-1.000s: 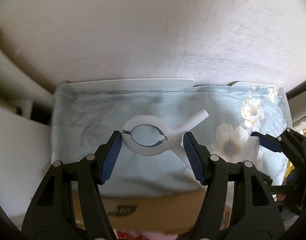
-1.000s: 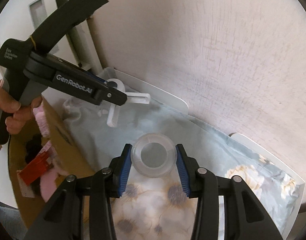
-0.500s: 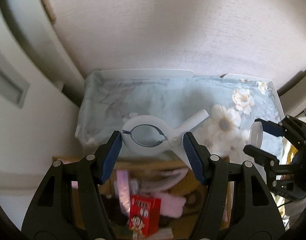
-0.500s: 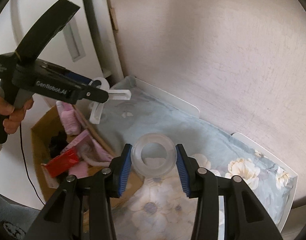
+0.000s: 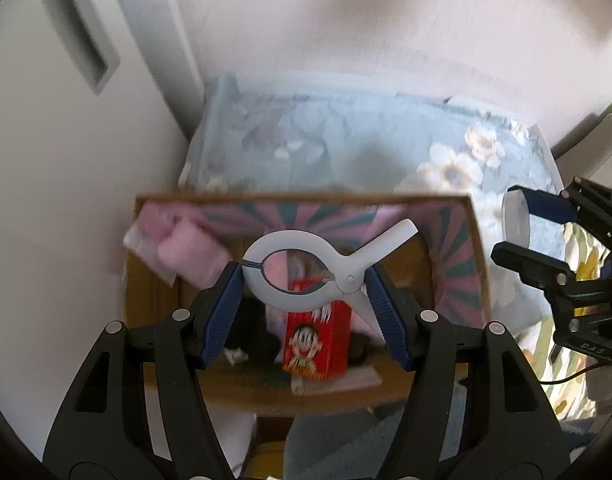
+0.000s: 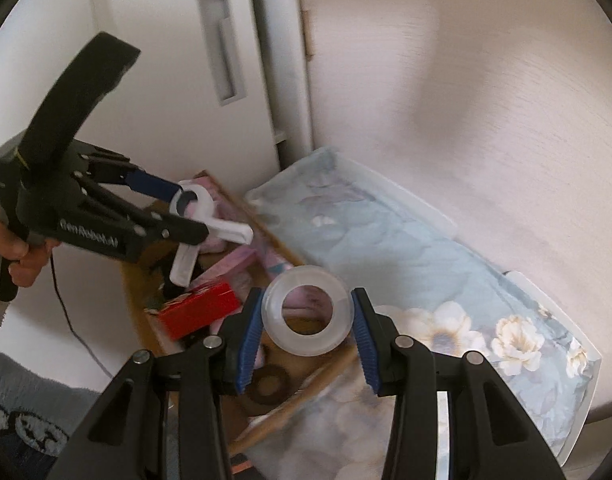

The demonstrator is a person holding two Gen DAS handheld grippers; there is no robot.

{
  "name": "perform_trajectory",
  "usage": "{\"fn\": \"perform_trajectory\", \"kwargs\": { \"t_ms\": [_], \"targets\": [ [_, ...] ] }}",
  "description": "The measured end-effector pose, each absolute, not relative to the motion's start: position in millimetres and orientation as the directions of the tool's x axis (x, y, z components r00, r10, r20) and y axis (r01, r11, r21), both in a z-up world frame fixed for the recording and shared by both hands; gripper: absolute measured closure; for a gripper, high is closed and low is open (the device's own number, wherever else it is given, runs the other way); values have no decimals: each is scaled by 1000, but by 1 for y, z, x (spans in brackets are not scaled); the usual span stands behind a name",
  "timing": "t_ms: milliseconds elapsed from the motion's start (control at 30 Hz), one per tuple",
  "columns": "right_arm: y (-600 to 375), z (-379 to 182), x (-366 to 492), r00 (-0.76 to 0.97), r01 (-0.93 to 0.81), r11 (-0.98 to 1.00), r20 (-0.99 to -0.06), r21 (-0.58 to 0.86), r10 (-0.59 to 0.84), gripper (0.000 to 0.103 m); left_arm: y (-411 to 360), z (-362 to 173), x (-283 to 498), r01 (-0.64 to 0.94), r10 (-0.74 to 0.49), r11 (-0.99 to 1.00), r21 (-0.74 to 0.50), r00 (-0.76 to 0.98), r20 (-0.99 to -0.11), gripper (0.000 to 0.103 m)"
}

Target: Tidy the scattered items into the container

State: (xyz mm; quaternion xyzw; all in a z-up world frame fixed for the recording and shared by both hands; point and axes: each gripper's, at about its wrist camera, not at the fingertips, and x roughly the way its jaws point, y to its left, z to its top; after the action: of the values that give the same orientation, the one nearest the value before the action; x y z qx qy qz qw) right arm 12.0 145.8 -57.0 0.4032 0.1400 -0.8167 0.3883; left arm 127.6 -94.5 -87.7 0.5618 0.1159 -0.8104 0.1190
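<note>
Both claws have swung from over the bed to above the cardboard box (image 5: 477, 256); left claw (image 5: 304, 280) grasps the white clip (image 5: 329, 268), right claw (image 6: 307, 320) the tape roll (image 6: 307, 312); release should come next.

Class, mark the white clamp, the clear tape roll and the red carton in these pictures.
white clamp (image 5: 347, 279): left wrist view, on its pivot.
clear tape roll (image 6: 343, 317): right wrist view, on its right rim.
red carton (image 5: 317, 340): left wrist view, on its printed front.
</note>
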Motion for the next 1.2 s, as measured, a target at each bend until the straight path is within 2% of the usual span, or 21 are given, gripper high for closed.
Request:
{"fn": "perform_trajectory", "kwargs": {
  "t_ms": [400,600,633,667,700,733,767,833,933,1033,1200],
  "targets": [
    [102,-82,33,-255,774,-621,-838,122,-482,63,-101,-126,159,332,-48,-942,-44,-264,-963,42],
    [95,-96,31,-225,759,-640,-874,120,-431,63,-104,-128,162,320,-27,-945,-64,-272,-962,41],
    [94,-99,30,-216,755,-645,-885,116,-413,63,-103,-127,161,313,-21,-947,-68,-274,-961,32],
    [92,-101,29,-213,750,-652,-893,111,-397,63,-102,-125,160,313,-28,-948,-59,-266,-963,18],
    [91,-103,29,-215,744,-661,-900,102,-380,63,-101,-124,159,316,-48,-948,-38,-262,-964,13],
    [90,-104,28,-223,733,-675,-909,81,-351,58,-99,-121,158,315,-66,-949,-23,-270,-961,9],
    [89,-105,28,-236,723,-688,-916,58,-325,39,-97,-118,158,310,-77,-950,-15,-284,-956,9],
    [89,-103,28,-262,711,-702,-909,46,-325,23,-94,-112,157,301,-80,-953,-17,-307,-948,7],
    [93,-98,27,-270,687,-724,-901,66,-339,19,-91,-110,156,303,-103,-953,4,-311,-945,6],
    [92,-101,26,-283,673,-740,-914,27,-291,19,-90,-113,153,309,-140,-950,45,-294,-946,5],
    [95,-99,27,-286,664,-746,-910,39,-302,19,-90,-113,151,309,-133,-950,36,-296,-946,5]
  ]
}}
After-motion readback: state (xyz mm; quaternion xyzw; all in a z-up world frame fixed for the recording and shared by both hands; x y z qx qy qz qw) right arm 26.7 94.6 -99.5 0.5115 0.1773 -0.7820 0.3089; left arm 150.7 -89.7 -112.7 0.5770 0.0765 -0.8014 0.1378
